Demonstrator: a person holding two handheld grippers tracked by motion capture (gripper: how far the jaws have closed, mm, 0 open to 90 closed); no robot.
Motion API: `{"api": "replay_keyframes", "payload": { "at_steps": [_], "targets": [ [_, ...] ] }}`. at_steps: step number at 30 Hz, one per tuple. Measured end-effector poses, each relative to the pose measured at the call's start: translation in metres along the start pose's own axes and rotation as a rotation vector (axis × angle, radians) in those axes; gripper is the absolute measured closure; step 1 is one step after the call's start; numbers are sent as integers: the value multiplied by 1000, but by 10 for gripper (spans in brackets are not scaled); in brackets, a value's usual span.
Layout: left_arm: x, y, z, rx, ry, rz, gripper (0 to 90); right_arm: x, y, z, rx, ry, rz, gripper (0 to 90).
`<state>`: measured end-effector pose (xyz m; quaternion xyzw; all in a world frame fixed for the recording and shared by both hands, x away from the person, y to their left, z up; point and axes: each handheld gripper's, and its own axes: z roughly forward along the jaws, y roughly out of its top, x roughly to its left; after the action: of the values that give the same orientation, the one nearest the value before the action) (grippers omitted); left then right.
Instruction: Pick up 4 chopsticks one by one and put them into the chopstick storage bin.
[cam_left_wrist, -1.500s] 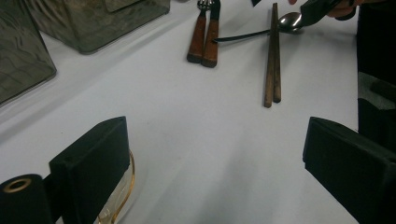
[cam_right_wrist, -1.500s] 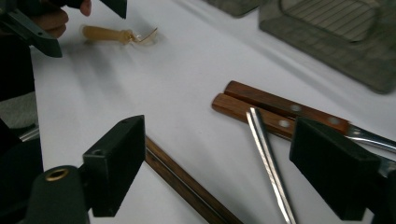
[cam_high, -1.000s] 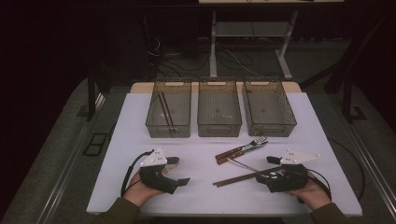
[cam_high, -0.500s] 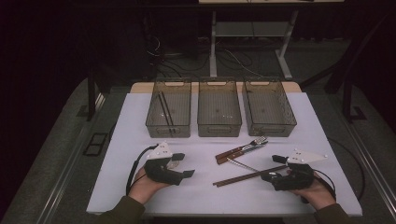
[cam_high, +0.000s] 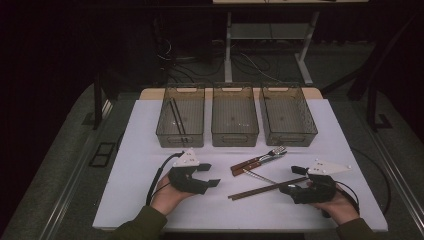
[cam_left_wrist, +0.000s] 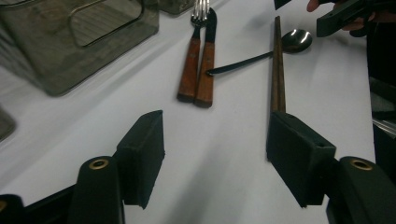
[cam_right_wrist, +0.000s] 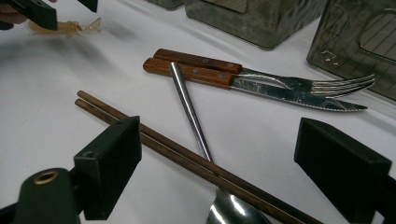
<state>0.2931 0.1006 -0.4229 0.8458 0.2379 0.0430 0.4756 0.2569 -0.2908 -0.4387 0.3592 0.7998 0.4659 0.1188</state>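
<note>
A wooden-handled fork and knife (cam_high: 257, 161) lie side by side on the white table mat, with a metal spoon (cam_high: 260, 176) and a pair of brown chopsticks (cam_high: 267, 188) just in front of them. My left gripper (cam_high: 210, 175) hovers left of this cutlery; its jaws have just been closing and stand open with nothing between them. In the left gripper view the left gripper (cam_left_wrist: 215, 154) faces the knife and fork handles (cam_left_wrist: 196, 70). My right gripper (cam_right_wrist: 224, 163) is open, its jaws straddling the chopsticks (cam_right_wrist: 187, 154) and the spoon handle (cam_right_wrist: 189, 109) without touching them.
Three clear grey bins stand in a row at the back: the left bin (cam_high: 165, 134) holds a pair of chopsticks, beside the middle bin (cam_high: 235, 135) and right bin (cam_high: 290, 135). The white mat (cam_high: 140, 200) ends near my forearms.
My left gripper has moved right, toward the cutlery, and its jaws have narrowed. The right gripper has stayed where it was.
</note>
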Motion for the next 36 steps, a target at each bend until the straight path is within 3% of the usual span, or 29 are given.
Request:
{"api": "replay_keyframes", "payload": {
  "at_steps": [7, 11, 18, 20, 22, 30, 33, 36],
  "targets": [
    [-6, 7, 20, 18, -55, 28, 557, 0, 0, -1, -3, -1, 2, 146],
    [-9, 11, 28, 15, -78, 31, 609, 0, 0, 0, 0, 0, -1, 146],
    [-15, 18, 51, 71, -127, 75, 670, 0, 0, 0, 4, -3, 0, 146],
    [-18, 19, 54, 72, -128, 75, 677, 0, 0, 1, 5, -3, -3, 146],
    [-26, 17, 58, 113, -120, 119, 705, 0, 0, 0, 2, -4, -6, 146],
    [-32, 13, 68, 141, -128, 129, 762, 1, 1, -2, -1, -7, -14, 146],
    [-33, 12, 72, 151, -133, 164, 777, 1, 1, -1, 2, -8, -12, 146],
    [-34, 11, 75, 159, -148, 156, 787, 1, 1, -1, 1, -8, -13, 146]
  ]
}}
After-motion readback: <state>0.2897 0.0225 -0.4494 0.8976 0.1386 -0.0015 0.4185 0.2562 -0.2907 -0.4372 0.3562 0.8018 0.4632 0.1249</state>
